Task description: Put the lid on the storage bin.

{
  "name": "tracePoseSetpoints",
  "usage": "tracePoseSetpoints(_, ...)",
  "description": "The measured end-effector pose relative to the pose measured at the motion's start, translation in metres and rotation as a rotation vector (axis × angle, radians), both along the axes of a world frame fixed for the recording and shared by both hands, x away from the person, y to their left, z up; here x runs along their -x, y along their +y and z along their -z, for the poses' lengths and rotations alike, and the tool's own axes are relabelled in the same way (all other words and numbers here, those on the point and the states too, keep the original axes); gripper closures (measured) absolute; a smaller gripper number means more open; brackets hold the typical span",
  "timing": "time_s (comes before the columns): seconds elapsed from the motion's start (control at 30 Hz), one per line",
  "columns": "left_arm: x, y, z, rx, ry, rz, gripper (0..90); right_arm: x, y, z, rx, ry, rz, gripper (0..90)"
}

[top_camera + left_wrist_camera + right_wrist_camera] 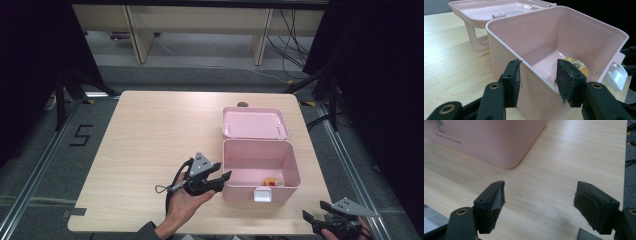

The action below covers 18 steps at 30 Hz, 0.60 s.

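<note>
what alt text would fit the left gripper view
The left gripper has its open black jaws astride the near wall of an open pink box, one inside, one outside. A round yellow item lies at the bottom, and the lid hangs back over the wooden table.

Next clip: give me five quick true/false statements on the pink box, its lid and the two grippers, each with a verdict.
1. The pink box has its lid open. True.
2. The box is empty. False: a small item lies on its floor.
3. The left gripper straddles the box's wall. True.
4. The right gripper grips the box. False: its jaws are open over bare table.
5. The white latch is on the box's near side. True.
</note>
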<state>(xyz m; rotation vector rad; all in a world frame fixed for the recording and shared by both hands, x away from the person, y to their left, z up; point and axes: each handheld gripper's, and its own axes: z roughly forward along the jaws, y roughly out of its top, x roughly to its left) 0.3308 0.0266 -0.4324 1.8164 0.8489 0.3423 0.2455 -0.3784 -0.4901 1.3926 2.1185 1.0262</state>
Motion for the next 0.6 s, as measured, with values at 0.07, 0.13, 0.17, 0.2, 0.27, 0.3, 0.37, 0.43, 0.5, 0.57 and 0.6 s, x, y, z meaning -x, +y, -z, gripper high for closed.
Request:
tracePoseSetpoints(0.07,0.0038,-0.0003,-0.0009,-0.038,-0.075,-0.007,53.7,0.0,0.0002,0.0001,-0.003,0.005,0.0,24.9)
tracePoseSetpoints(0.13,0.0071,-0.0019,0.0,-0.056,-0.088,0.01,53.7,-0.0005,0.0009,0.0011,-0.01,0.008,-0.003,24.9)
tracePoseSetpoints(0.17,0.0077,-0.0021,0.0002,-0.053,-0.087,0.018,54.1,-0.0005,0.0008,0.001,-0.01,0.009,-0.003,24.9)
tracePoseSetpoints(0.2,0.0078,-0.0023,0.0004,-0.051,-0.094,0.032,55.4,-0.0004,0.0009,0.0009,-0.012,0.009,-0.003,24.9)
tracePoseSetpoints(0.27,0.008,-0.0032,0.0011,-0.044,-0.083,0.036,58.5,0.0015,0.0029,0.0,-0.03,0.029,0.018,24.9)
tracePoseSetpoints(0.3,0.0078,-0.0036,0.0018,-0.041,-0.077,0.034,59.1,0.0017,0.0029,-0.0002,-0.029,0.029,0.018,24.9)
tracePoseSetpoints(0.37,0.0073,-0.0036,0.0022,-0.031,-0.069,0.033,58.3,0.0001,0.0008,0.0001,-0.008,0.006,0.0,24.9)
tracePoseSetpoints(0.43,0.007,-0.0036,0.0037,-0.007,-0.058,0.027,58.2,-0.0002,0.0002,0.0002,-0.001,0.001,-0.003,24.9)
tracePoseSetpoints(0.5,0.0074,-0.0039,0.0041,-0.002,-0.059,0.022,58.3,-0.001,0.0004,0.0011,-0.005,0.003,-0.012,25.0)
tracePoseSetpoints(0.57,0.0077,-0.0039,0.004,-0.006,-0.061,0.018,58.4,-0.0011,0.0005,0.0012,-0.004,0.002,-0.013,25.0)
tracePoseSetpoints(0.6,0.008,-0.0041,0.0039,-0.008,-0.06,0.016,58.5,-0.0002,0.0013,0.0008,-0.014,0.012,0.001,25.1)
